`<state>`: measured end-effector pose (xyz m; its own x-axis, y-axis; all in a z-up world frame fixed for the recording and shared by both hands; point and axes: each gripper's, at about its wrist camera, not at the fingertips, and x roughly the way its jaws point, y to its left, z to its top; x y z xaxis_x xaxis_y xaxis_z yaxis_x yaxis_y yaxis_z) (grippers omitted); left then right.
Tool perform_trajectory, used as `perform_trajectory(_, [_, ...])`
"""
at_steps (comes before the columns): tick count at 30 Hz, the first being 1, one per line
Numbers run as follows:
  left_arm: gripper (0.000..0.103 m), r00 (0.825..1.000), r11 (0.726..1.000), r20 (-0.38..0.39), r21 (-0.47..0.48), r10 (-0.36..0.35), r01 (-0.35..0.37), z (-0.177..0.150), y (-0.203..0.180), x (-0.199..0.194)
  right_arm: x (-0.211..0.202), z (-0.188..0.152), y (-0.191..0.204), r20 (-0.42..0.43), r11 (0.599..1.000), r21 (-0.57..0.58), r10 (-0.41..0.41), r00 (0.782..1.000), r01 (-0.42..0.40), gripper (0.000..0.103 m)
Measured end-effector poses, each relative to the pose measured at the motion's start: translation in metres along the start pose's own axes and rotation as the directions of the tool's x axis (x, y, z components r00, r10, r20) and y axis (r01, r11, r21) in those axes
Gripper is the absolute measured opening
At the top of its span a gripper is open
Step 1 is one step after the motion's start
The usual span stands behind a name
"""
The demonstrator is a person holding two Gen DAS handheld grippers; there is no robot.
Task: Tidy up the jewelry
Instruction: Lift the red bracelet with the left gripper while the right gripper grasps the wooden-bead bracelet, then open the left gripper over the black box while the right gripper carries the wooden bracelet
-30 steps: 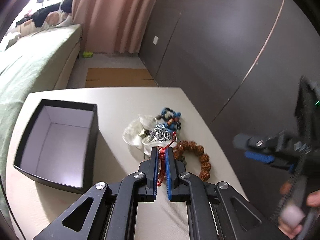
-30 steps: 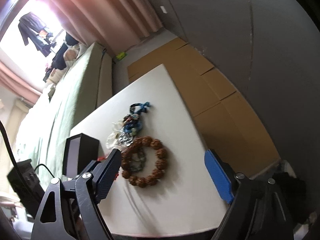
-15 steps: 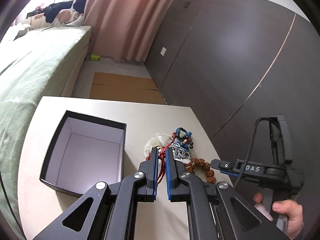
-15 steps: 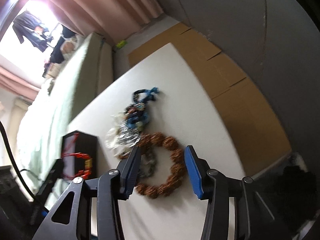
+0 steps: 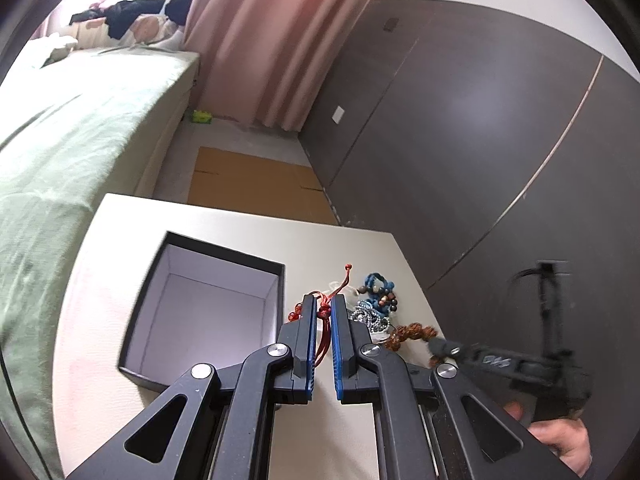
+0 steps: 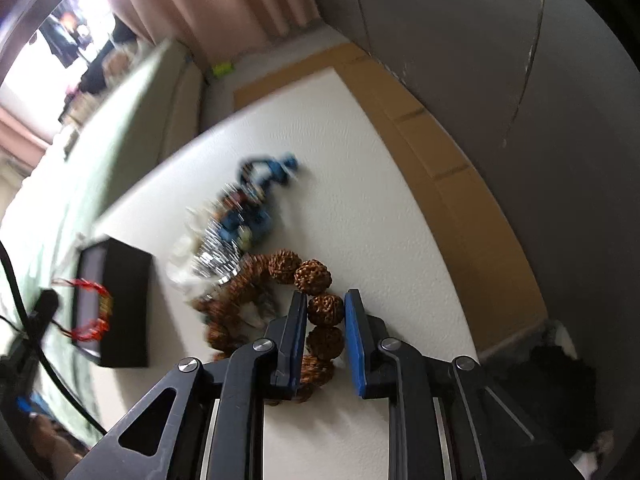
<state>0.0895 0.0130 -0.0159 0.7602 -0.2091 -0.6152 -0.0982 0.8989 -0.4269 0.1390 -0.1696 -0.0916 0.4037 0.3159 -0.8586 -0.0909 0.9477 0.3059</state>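
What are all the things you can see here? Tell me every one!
Box: one, black outside, white inside, open, on the table's left part.
Red cord bracelet: one, red, pinched in the left gripper beside the box.
Brown bead bracelet: one, big knobbly brown beads, on the table, some beads between the right gripper's fingers.
Blue bead bracelet: one, blue, in the pile beyond the brown one.
Silver chain: one bunch, silver, in the pile.
Table: one, white.
Bed: one, green cover, left.
Curtain: pink, back.
Cardboard: brown, on the floor.
Left gripper: black, blue pads.
Right gripper: black, blue pads.
Hand: one, lower right.
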Motion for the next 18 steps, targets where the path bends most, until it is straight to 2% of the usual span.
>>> perform_trajectory(5, [0.007, 1.0, 1.0, 0.018, -0.016, 0.018, -0.017, 0.0, 0.007, -0.012, -0.03, -0.004, 0.009, 0.08, 0.991, -0.009, 0.13, 0.988, -0.13, 0.02])
perform_trajectory(12, [0.007, 0.998, 0.998, 0.044, -0.044, 0.042, -0.04, 0.005, 0.024, -0.028, -0.055, -0.01, 0.036, 0.14, 0.974, -0.06, 0.226, 0.964, -0.22, 0.02])
perform_trajectory(18, [0.007, 0.997, 0.996, 0.053, -0.069, 0.058, -0.055, 0.01, 0.038, -0.031, -0.068, -0.008, 0.059, 0.185, 0.944, -0.088, 0.33, 0.926, -0.319, 0.02])
